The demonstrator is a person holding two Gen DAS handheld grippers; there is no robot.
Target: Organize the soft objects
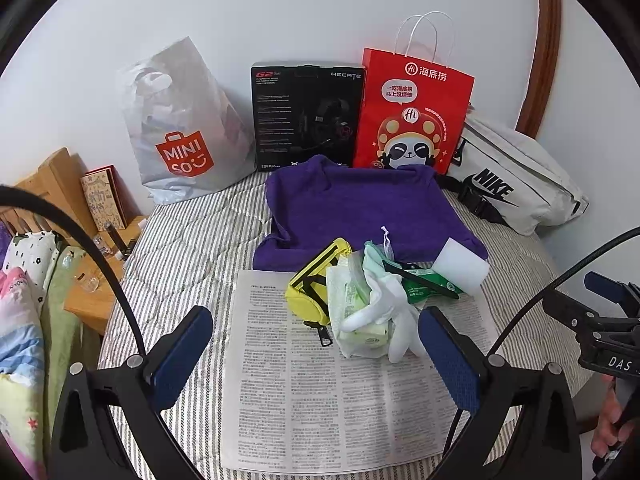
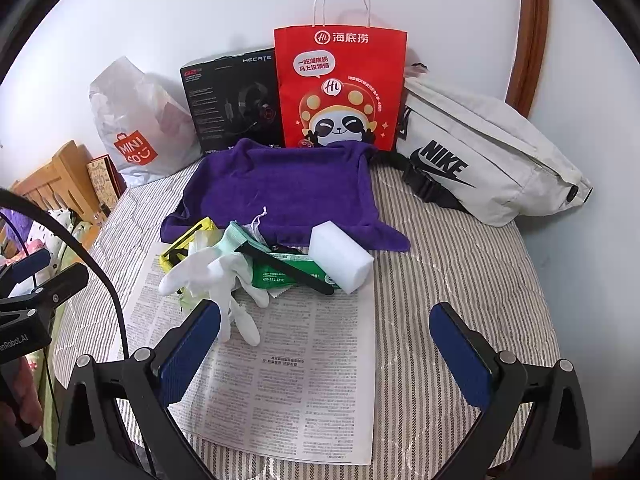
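A pile of soft things lies on a sheet of newspaper point(image 1: 320, 392) on the striped bed: a white glove point(image 1: 394, 312) point(image 2: 216, 272), a yellow pouch point(image 1: 314, 284) point(image 2: 188, 244), a wet-wipe pack point(image 1: 356, 312), a green packet point(image 2: 288, 274) and a white sponge block point(image 1: 462, 266) point(image 2: 340, 258). A purple towel point(image 1: 352, 208) point(image 2: 288, 192) lies spread behind them. My left gripper point(image 1: 316, 356) is open and empty, just in front of the pile. My right gripper point(image 2: 326, 350) is open and empty over the newspaper point(image 2: 296, 380), its left pad by the glove fingers.
Along the wall stand a Miniso plastic bag point(image 1: 180, 128), a black headset box point(image 1: 308, 116), a red paper bag point(image 1: 412, 112) point(image 2: 340, 88) and a white Nike waist bag point(image 1: 516, 180) point(image 2: 480, 152). A wooden bedside stand point(image 1: 80, 240) with small items is at the left.
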